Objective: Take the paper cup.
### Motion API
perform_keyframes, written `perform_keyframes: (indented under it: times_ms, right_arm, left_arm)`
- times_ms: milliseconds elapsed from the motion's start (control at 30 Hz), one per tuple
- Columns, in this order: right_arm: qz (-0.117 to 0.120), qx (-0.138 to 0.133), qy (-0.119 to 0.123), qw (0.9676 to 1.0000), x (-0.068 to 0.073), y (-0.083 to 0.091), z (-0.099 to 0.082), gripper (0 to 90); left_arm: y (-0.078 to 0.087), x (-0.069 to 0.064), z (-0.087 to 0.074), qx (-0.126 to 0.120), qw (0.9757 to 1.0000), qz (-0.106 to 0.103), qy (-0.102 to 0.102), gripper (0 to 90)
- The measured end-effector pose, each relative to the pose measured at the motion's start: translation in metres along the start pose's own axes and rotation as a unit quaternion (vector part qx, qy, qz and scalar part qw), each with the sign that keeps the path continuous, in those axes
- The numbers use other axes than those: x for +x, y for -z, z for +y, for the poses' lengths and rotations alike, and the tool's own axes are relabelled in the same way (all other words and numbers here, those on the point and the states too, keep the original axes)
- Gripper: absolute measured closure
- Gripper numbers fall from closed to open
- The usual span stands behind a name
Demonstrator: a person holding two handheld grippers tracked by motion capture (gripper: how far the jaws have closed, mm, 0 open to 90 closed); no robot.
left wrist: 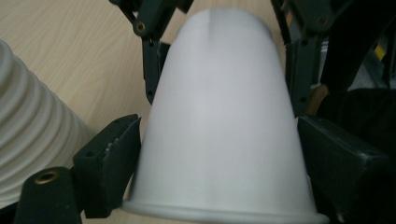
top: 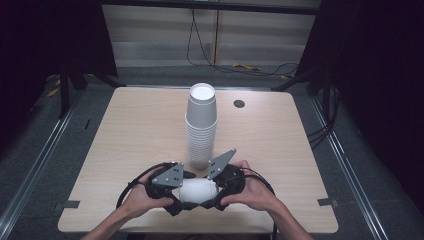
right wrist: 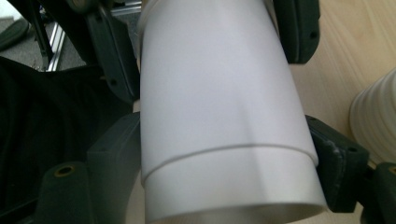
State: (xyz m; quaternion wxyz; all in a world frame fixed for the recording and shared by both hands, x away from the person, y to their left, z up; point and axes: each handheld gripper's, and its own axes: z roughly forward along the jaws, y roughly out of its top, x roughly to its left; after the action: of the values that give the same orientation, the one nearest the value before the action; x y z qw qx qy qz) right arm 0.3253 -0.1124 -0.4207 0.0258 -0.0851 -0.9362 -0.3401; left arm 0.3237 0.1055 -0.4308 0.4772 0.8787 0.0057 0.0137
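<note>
Cups, nested white paper ones (top: 198,191), lie on their side between the two grippers at the near edge of the table (top: 125,130), just in front of the tall upright stack of cups (top: 201,125). From the right gripper view a seam runs around the white wall (right wrist: 219,154), so it looks like at least two cups pushed one into the other; how many exactly I cannot tell.

The left gripper (left wrist: 215,158) has its black jaws set against the rim end, one on each side of the cup wall, clamped on it. The right gripper (right wrist: 224,158) is clamped the same way on the opposite end, its jaws pressed to both flanks. The two hands (top: 145,197) face each other across the bundle, which seems to be held just above the tabletop or barely resting on it.

My guess is they are about to pull the cups apart. Paper this thin could buckle if either grip squeezes harder, and a crushed rim would jam the nest tighter. If the pull is not straight along the axis, the inner cup may bind. A sudden release could send a hand back into the stack just behind and topple it.

No print, logo or writing shows on any cup or gripper.
</note>
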Motion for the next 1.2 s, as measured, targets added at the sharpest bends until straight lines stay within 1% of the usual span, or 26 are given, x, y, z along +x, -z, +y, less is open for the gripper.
perform_keyframes:
  times_ms: [33, 67, 100, 133, 200, 233, 267, 300, 333, 433, 467, 500, 533, 567, 600, 633, 700, 800, 900, 967, 1033, 1100, 1133, 1200]
  right_arm:
    - [-0.002, 0.0, 0.001, 1.0, 0.0, -0.001, -0.001, 21.7]
    - [0.001, -0.004, 0.001, 1.0, -0.001, -0.001, -0.001, 21.7]
    - [0.001, -0.003, 0.001, 1.0, -0.001, -0.001, -0.001, 21.6]
    - [-0.004, -0.001, -0.003, 1.0, -0.001, -0.001, -0.001, 21.6]
    - [-0.005, -0.003, -0.003, 1.0, -0.001, 0.0, -0.002, 21.5]
    - [-0.007, -0.008, -0.002, 0.9999, -0.002, 0.0, -0.002, 21.5]
    - [-0.008, -0.007, -0.006, 0.9999, -0.002, 0.001, -0.003, 21.4]
    - [-0.011, -0.009, -0.01, 0.9998, -0.002, 0.002, -0.004, 21.4]
    - [-0.014, -0.013, -0.008, 0.9998, -0.003, 0.003, -0.004, 21.4]
    - [-0.019, -0.019, -0.017, 0.9995, -0.003, 0.007, -0.007, 21.3]
    - [-0.02, -0.022, -0.019, 0.9994, -0.004, 0.008, -0.009, 21.2]
    - [-0.023, -0.025, -0.021, 0.9992, -0.004, 0.009, -0.01, 21.2]
    - [-0.027, -0.028, -0.023, 0.999, -0.005, 0.01, -0.012, 21.2]
    - [-0.029, -0.033, -0.024, 0.9987, -0.007, 0.01, -0.015, 21.1]
    - [-0.028, -0.038, -0.027, 0.9985, -0.007, 0.01, -0.016, 21.0]
    - [-0.036, -0.042, -0.027, 0.9981, -0.009, 0.011, -0.019, 21.0]
    - [-0.037, -0.048, -0.03, 0.9977, -0.01, 0.011, -0.022, 20.9]
    - [-0.04, -0.071, -0.035, 0.9961, -0.012, 0.012, -0.028, 20.9]
    - [-0.041, -0.093, -0.043, 0.9939, -0.015, 0.012, -0.031, 20.9]
    - [-0.043, -0.105, -0.049, 0.9923, -0.016, 0.012, -0.033, 20.9]
    - [-0.044, -0.12, -0.054, 0.9904, -0.018, 0.012, -0.034, 20.9]
    - [-0.05, -0.125, -0.058, 0.9892, -0.018, 0.012, -0.036, 20.8]
    - [-0.052, -0.13, -0.059, 0.9883, -0.019, 0.012, -0.037, 20.8]
    - [-0.055, -0.14, -0.063, 0.9866, -0.02, 0.013, -0.039, 20.8]
  left_arm:
    - [0.002, 0.0, 0.0, -0.007, 1.0, 0.001, 0.003, 15.7]
    - [0.004, 0.0, 0.001, -0.013, 0.9999, 0.001, 0.006, 15.6]
    - [0.005, 0.001, 0.001, -0.016, 0.9999, 0.0, 0.006, 15.6]
    - [0.006, 0.001, 0.001, -0.022, 0.9997, -0.001, 0.008, 15.6]
    - [0.008, 0.001, 0.002, -0.033, 0.9994, 0.002, 0.012, 15.6]
    - [0.009, 0.002, 0.002, -0.038, 0.9991, 0.004, 0.017, 15.6]
    - [0.01, 0.002, 0.002, -0.04, 0.999, 0.007, 0.017, 15.6]
    - [0.01, 0.002, 0.002, -0.045, 0.9987, 0.009, 0.022, 15.6]
    - [0.011, 0.002, 0.002, -0.047, 0.9985, 0.013, 0.023, 15.6]
    - [0.014, 0.002, 0.001, -0.056, 0.9978, 0.021, 0.029, 15.5]
    - [0.015, 0.002, 0.001, -0.057, 0.9977, 0.025, 0.028, 15.6]
    - [0.016, 0.003, 0.0, -0.06, 0.9973, 0.029, 0.031, 15.5]
    - [0.017, 0.003, -0.001, -0.07, 0.9961, 0.034, 0.041, 15.5]
    - [0.017, 0.004, -0.001, -0.072, 0.9957, 0.038, 0.043, 15.5]
    - [0.018, 0.005, -0.002, -0.077, 0.9948, 0.043, 0.052, 15.5]
    - [0.02, 0.006, -0.003, -0.08, 0.994, 0.05, 0.055, 15.5]
    - [0.021, 0.007, -0.005, -0.094, 0.9915, 0.064, 0.063, 15.5]
    - [0.025, 0.009, -0.008, -0.105, 0.9887, 0.074, 0.077, 15.5]
    - [0.027, 0.011, -0.011, -0.124, 0.9853, 0.077, 0.088, 15.4]
    - [0.028, 0.012, -0.012, -0.133, 0.9836, 0.075, 0.096, 15.4]
    - [0.028, 0.012, -0.013, -0.141, 0.9821, 0.077, 0.099, 15.4]
    - [0.028, 0.011, -0.015, -0.146, 0.9795, 0.087, 0.108, 15.4]
    - [0.027, 0.011, -0.016, -0.151, 0.9785, 0.085, 0.112, 15.4]
    - [0.028, 0.013, -0.016, -0.152, 0.9778, 0.082, 0.119, 15.4]
